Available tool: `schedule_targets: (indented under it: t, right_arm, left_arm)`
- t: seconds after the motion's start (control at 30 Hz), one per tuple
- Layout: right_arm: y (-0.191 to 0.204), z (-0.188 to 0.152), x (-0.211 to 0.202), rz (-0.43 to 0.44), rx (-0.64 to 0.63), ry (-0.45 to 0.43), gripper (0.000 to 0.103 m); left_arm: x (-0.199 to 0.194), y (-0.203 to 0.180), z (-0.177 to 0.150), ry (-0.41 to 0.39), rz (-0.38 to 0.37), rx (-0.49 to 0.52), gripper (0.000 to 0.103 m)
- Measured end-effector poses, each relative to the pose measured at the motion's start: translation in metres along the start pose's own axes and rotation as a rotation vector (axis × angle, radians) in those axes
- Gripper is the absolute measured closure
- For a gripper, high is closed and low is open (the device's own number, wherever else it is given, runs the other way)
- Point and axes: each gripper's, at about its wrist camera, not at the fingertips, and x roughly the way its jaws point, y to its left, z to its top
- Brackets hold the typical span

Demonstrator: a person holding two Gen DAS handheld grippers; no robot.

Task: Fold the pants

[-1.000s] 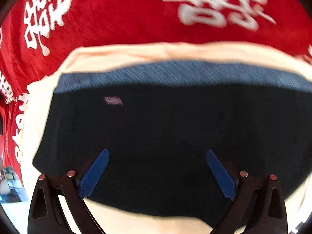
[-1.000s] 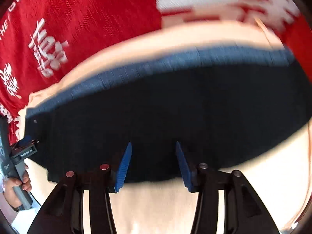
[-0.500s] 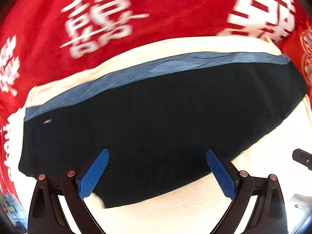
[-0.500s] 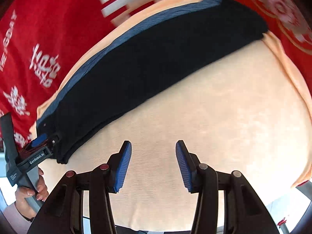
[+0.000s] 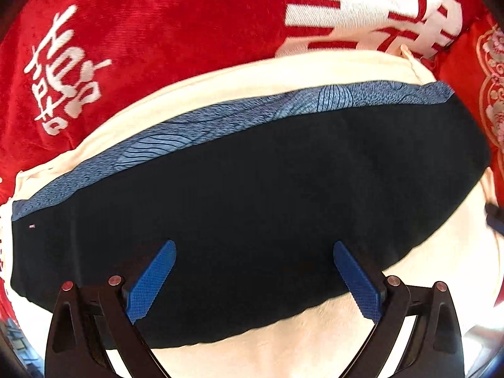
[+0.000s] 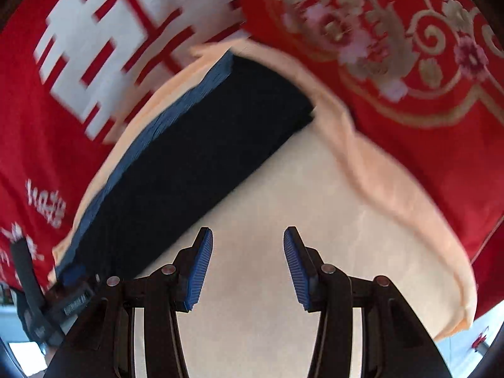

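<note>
The dark navy pants lie folded into a long flat band on a cream cloth, with a blue patterned strip along the far edge. My left gripper is open wide and empty, just above the near edge of the pants. In the right wrist view the pants run diagonally up from the lower left. My right gripper is open and empty over the bare cream cloth, to the right of the pants. The left gripper shows at the pants' lower left end.
A red blanket with white characters lies under the cream cloth. A red cushion or cloth with gold and pink floral pattern lies at the right. The cream cloth's edge is rumpled on the right side.
My right gripper has pulled back and swung right, off the pants and over the bare cream cloth. My left gripper has shifted slightly and stays open over the pants.
</note>
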Motion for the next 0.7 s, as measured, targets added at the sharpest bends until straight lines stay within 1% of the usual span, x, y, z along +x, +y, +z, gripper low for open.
schedule_targets:
  t: [0.03, 0.1, 0.13, 0.17, 0.2, 0.23, 0.27, 0.3, 0.33, 0.37, 0.4, 0.43, 0.47, 0.5, 0.53, 0.6, 0.7]
  right_arm:
    - [-0.007, 0.013, 0.004, 0.004, 0.029, -0.016, 0.052]
    - [-0.015, 0.029, 0.013, 0.015, 0.066, -0.021, 0.052]
    - [-0.020, 0.040, 0.019, 0.025, 0.091, -0.026, 0.055]
    - [-0.021, 0.046, 0.022, 0.035, 0.096, -0.037, 0.084]
    - [-0.020, 0.052, 0.022, 0.038, 0.082, -0.050, 0.096]
    - [-0.016, 0.055, 0.019, 0.033, 0.063, -0.064, 0.096]
    - [-0.003, 0.058, 0.011, 0.026, -0.004, -0.107, 0.096]
    - [0.004, 0.057, 0.008, 0.014, -0.047, -0.128, 0.096]
    - [0.015, 0.056, 0.008, -0.012, -0.103, -0.139, 0.096]
    - [0.019, 0.056, 0.013, -0.045, -0.131, -0.124, 0.096]
    - [0.016, 0.056, 0.019, -0.066, -0.125, -0.099, 0.095]
    - [0.008, 0.056, 0.028, -0.080, -0.096, -0.045, 0.091]
    - [-0.001, 0.055, 0.033, -0.069, -0.059, -0.009, 0.078]
    - [-0.007, 0.054, 0.029, -0.061, -0.027, -0.013, 0.072]
    - [-0.010, 0.052, 0.024, -0.065, -0.017, -0.021, 0.064]
    - [-0.011, 0.049, 0.014, -0.090, -0.022, -0.035, 0.063]
    - [0.003, 0.045, 0.000, -0.060, -0.080, -0.065, 0.063]
  left_arm:
    - [0.003, -0.002, 0.001, 0.002, 0.008, -0.003, 0.002]
    - [0.005, -0.004, 0.002, -0.002, 0.015, -0.009, 0.002]
    - [0.006, -0.005, 0.003, -0.003, 0.018, -0.012, 0.002]
    - [0.006, -0.005, 0.003, -0.001, 0.021, -0.015, 0.002]
    - [0.010, -0.007, 0.008, -0.001, 0.025, -0.020, 0.002]
    - [0.006, -0.008, 0.008, -0.014, 0.031, -0.019, 0.002]
    - [0.005, -0.010, 0.009, -0.024, 0.037, -0.009, 0.002]
    - [0.005, -0.012, 0.009, -0.026, 0.042, 0.001, 0.002]
    - [0.007, -0.015, 0.009, -0.017, 0.054, 0.014, 0.002]
    - [0.010, -0.016, 0.010, -0.008, 0.058, 0.011, 0.002]
    - [0.010, -0.015, 0.010, -0.003, 0.053, 0.001, 0.002]
    - [0.010, -0.014, 0.011, 0.001, 0.046, -0.012, 0.002]
    - [0.011, -0.012, 0.011, 0.008, 0.039, -0.024, 0.002]
    - [0.011, -0.011, 0.011, 0.011, 0.035, -0.028, 0.002]
    - [0.012, -0.010, 0.011, 0.012, 0.031, -0.034, 0.002]
    - [0.012, -0.010, 0.010, 0.009, 0.029, -0.036, 0.002]
    - [0.014, -0.008, 0.010, 0.010, 0.030, -0.043, 0.002]
